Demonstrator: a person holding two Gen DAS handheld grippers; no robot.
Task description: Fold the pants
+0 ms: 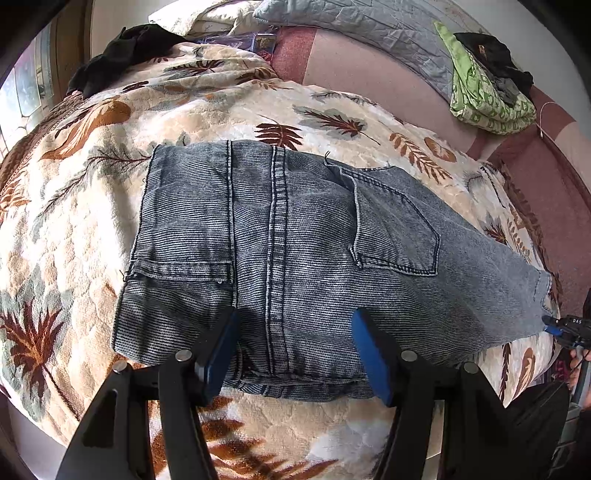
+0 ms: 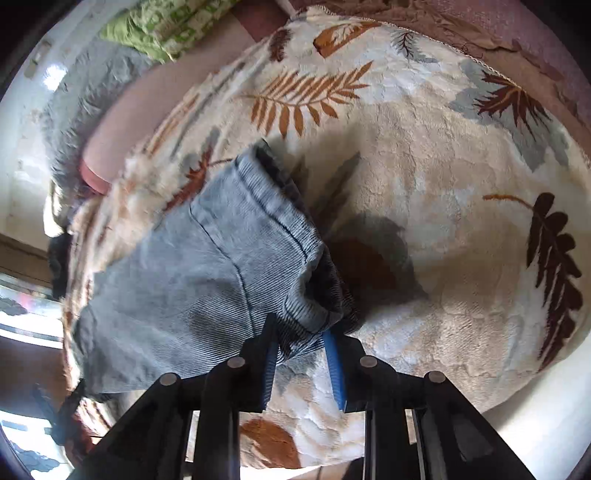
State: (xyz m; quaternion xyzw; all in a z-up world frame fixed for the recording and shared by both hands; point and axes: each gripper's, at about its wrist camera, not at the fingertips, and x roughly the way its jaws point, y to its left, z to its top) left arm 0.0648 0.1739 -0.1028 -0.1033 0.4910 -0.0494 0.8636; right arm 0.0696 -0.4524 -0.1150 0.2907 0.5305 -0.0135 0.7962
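From my left wrist camera, the only writing I can read is "DAS" in white on my right gripper (image 1: 548, 326), which comes in at the right edge and touches the far right corner of the jeans (image 1: 280, 251). The jeans lie flat on the leaf-print blanket (image 1: 74, 229), folded, their long axis running left to right across the view, a back pocket (image 1: 397, 236) facing up and the thick stitched seam running straight toward me. My left gripper (image 1: 295, 350) stands spread wide over the near edge of the jeans, one blue pad on each side of that seam; I cannot tell whether the pads touch the cloth. Farther back lie a black garment (image 1: 122, 55), a green patterned cloth (image 1: 484, 99) and a grey quilt (image 1: 369, 26), all well apart from the jeans. From my right wrist camera, no writing shows. Here my right gripper (image 2: 301, 343) has its pads drawn in on a bunched corner of the jeans, pinching it just above the blanket, and the rest of the denim stretches away to the left.
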